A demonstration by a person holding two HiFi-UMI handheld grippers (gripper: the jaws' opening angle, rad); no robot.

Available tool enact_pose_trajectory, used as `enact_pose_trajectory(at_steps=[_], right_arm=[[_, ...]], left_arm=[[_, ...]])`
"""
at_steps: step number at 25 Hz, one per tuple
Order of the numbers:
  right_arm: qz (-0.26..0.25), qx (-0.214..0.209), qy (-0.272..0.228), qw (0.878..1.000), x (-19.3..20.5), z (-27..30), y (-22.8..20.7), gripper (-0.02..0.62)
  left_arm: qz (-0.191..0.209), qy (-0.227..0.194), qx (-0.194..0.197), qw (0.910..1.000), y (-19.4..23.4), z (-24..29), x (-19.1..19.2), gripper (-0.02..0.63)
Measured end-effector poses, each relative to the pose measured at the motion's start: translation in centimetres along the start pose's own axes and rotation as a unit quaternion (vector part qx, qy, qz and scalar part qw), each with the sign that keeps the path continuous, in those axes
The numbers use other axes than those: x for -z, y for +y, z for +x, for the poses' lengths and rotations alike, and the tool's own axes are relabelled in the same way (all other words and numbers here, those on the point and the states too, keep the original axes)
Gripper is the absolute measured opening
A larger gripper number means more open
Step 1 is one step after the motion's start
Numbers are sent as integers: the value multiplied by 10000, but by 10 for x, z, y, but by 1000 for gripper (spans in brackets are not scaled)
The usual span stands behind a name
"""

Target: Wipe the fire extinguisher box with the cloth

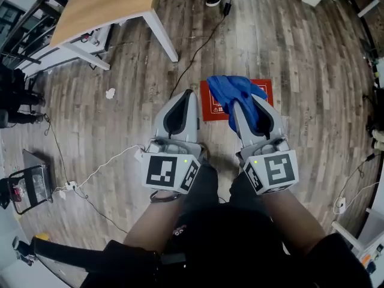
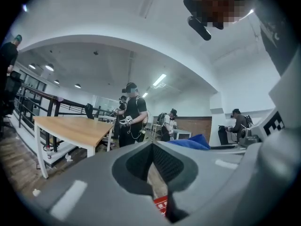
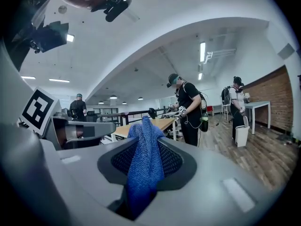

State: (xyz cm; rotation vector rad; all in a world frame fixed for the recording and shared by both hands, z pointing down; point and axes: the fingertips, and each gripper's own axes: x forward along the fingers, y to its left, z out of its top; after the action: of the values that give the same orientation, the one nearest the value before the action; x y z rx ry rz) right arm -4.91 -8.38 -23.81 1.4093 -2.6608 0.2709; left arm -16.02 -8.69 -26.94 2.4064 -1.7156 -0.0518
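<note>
We hold a hand-held gripper in each hand, low over the wooden floor [image 1: 288,53]. The right hand-held gripper [image 1: 246,107] is pressed together on the blue cloth [image 1: 231,90]. In the right gripper view a fold of the cloth runs up out of the slot between the jaws and stands past their tips. In the head view the rest of it bunches loosely ahead of the tips.

The left hand-held gripper [image 1: 187,93] is pressed together at its tips with nothing between them. Lower down, a narrow gap stays between its jaws, and in the left gripper view we see floorboards and a red corner through it.

The fire extinguisher box [image 1: 212,108] lies flat on the floor, red face up, just ahead of both hand-held grippers. Its left part shows bare beside the left tip. The cloth covers much of its right part from the head view, with a red strip showing past it on the far right. We cannot tell whether the cloth touches the box.

A black cable [image 1: 198,53] runs across the floor from the box's near side. A wooden table [image 1: 102,5] stands well apart at the upper left, and a small white scrap [image 1: 110,93] lies on the floor below it.
</note>
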Motion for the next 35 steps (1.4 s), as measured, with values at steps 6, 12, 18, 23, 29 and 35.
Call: enact_pose_trajectory(at_steps=[6, 12, 18, 23, 29, 35], right_arm=[[268, 300, 640, 9971, 135, 96, -8, 120], [301, 221, 1317, 9906, 274, 172, -23, 120], [237, 230, 1747, 9841, 334, 206, -29, 120], [132, 149, 1927, 9810, 342, 219, -21, 119], [124, 220, 1963, 9802, 344, 216, -37, 120], [257, 614, 1996, 9776, 344, 191, -99, 120]], left_arm=[[-318, 585, -255, 9975, 75, 52, 128, 5], [-575, 1137, -493, 9906, 122, 99, 264, 5], [-837, 1521, -716, 9822, 150, 108, 331, 5], [-900, 1685, -627, 9796, 147, 111, 344, 5], [-850, 1838, -446, 9783, 127, 124, 352, 5], [-830, 1942, -227, 9772, 84, 154, 356, 5]])
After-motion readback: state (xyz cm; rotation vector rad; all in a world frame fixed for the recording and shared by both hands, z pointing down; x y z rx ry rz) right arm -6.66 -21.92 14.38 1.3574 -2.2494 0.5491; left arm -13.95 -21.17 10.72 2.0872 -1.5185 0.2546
